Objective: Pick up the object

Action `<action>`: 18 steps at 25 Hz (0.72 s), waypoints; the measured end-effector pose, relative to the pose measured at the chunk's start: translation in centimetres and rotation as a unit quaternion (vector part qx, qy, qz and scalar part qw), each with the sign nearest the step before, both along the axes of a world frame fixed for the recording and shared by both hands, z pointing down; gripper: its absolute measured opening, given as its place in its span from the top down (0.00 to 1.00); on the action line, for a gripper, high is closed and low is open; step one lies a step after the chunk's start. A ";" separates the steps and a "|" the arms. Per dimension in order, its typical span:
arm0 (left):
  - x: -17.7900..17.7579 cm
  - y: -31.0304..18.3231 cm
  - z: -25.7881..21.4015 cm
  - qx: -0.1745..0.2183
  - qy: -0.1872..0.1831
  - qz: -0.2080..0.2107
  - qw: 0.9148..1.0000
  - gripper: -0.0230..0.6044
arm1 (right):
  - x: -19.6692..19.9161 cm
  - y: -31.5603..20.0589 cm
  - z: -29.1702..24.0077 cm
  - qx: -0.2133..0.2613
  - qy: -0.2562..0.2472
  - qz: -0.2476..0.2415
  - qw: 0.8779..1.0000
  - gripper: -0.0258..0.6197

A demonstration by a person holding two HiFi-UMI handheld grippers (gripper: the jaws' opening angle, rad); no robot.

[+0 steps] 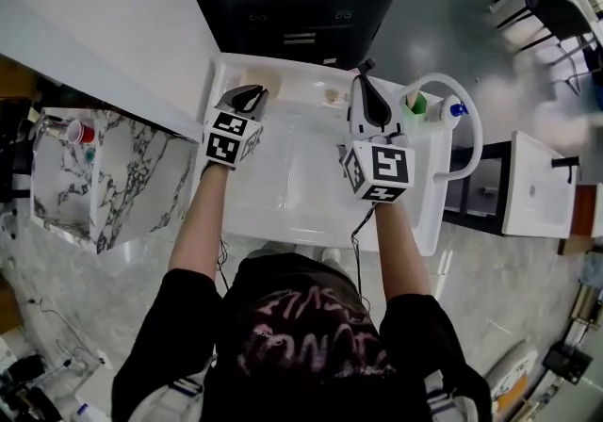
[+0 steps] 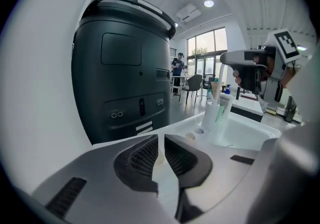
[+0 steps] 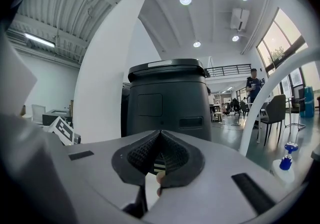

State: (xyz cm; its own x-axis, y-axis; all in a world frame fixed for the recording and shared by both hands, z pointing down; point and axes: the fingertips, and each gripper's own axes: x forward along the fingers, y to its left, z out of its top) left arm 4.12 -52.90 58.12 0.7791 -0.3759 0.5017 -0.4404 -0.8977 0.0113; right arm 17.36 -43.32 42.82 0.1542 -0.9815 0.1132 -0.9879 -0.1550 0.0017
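Two grippers were over the white sink (image 1: 283,199) in the head view. Your left gripper (image 1: 252,95) sat at the back-left corner, just beside a beige lump (image 1: 267,79) lying on the rim. I'd guess that lump was the object to pick up, maybe a soap bar, though it's too small to be sure. Your right gripper (image 1: 367,90) was near the back edge, not far from the cup (image 1: 417,105) of brushes. In the left gripper view the jaws stood only a sliver apart with nothing pinched. The pale lump showed through the gap, low down on the rim, and the dark cabinet (image 2: 125,68) loomed behind it. In the right gripper view the jaws were closed tip to tip and empty, pointed at that same cabinet, so that one wasn't in play. On handling, if it's soap I'd expect it to be light and firm but slick, especially if wet. You'd have needed the left claw a lot wider, then taken the lump across its shorter sides, low and centred on the ribbed pads. Squeeze gently so it doesn't squirt out into the basin.
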 end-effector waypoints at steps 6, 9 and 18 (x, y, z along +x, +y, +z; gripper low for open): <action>1.9 -0.4 3.0 -0.004 -0.045 0.030 0.999 0.76 | 0.9 0.0 0.7 -0.007 0.000 0.006 1.000 0.94; 2.6 -0.4 5.0 -0.013 -0.082 0.055 0.995 0.63 | 1.4 0.0 1.2 -0.011 0.000 0.009 1.000 0.94; 3.8 -0.8 9.7 -0.022 -0.158 0.099 0.982 0.60 | 2.8 -0.5 2.8 -0.025 -0.004 0.016 1.000 0.94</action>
State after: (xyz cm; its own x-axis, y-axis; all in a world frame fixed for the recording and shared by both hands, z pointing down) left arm 7.92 -53.68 67.86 0.6371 -0.2046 0.7432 -0.2443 -0.9680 -0.0570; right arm 20.15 -43.84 45.57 0.1848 -0.9690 0.1639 -0.9823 -0.1871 0.0015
